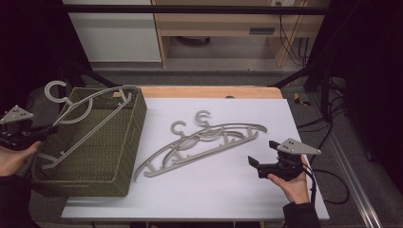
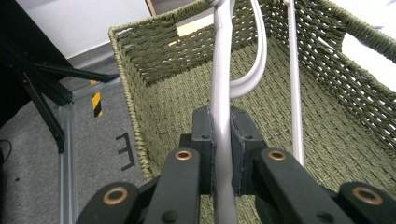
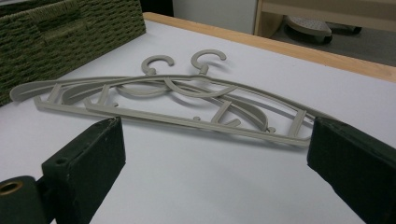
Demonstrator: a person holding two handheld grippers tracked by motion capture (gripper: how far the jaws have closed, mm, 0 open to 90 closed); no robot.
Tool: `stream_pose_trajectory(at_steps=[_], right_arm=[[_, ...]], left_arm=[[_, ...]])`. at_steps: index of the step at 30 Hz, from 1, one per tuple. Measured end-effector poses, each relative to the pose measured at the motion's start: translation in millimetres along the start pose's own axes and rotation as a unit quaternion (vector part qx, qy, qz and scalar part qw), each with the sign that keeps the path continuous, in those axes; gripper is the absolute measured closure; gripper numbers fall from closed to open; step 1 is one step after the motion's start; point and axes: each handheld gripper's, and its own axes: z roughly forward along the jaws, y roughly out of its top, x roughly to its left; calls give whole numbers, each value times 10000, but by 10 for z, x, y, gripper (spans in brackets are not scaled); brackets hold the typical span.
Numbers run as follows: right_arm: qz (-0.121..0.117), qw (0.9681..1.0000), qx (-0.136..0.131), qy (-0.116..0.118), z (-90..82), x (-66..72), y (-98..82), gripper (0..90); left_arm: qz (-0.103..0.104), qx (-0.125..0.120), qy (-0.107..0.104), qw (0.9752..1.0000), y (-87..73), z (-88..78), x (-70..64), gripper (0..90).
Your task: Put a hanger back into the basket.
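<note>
Left hand (image 1: pixel 13 159) at far left edge, beside basket, palm under tool. Left gripper (image 1: pixel 47 129) pointing right toward green woven basket (image 1: pixel 124 142); jaws clamped tight on grey hanger (image 1: pixel 78 124) arm (image 2: pixel 221 121), hanger slanting over basket, hook past far-left corner.

Table centre: two more grey hangers (image 1: pixel 204 142) lying overlapped on white tabletop (image 1: pixel 199 190), hooks toward far edge.

Right hand (image 1: pixel 294 183) low right, palm up, cradling tool. Right gripper (image 1: pixel 261 153) pointing left at hanger pair (image 3: pixel 177 102), jaws spread wide, holding nothing, just short of hangers.
</note>
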Motion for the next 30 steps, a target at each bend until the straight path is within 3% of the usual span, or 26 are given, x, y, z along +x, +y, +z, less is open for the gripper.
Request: stream_pose_trajectory(at_steps=[7, 12, 21, 30], right_arm=[[-10, 10000, 9, -2, -1, -4, -1, 45], [-25, 10000, 23, 4, 9, 4, -2, 45], [-24, 10000, 9, -11, 0, -1, -2, 44], [-13, 10000, 9, -3, -6, 1, -2, 43]], left_arm=[[59, 301, 196, 9993, -62, 61, 39, 819], [-11, 318, 72, 9995, -127, 152, 9, 818], [-62, 778, -81, 9969, -208, 430, -103, 816], [-151, 1099, 63, 9938, -238, 528, -149, 801]])
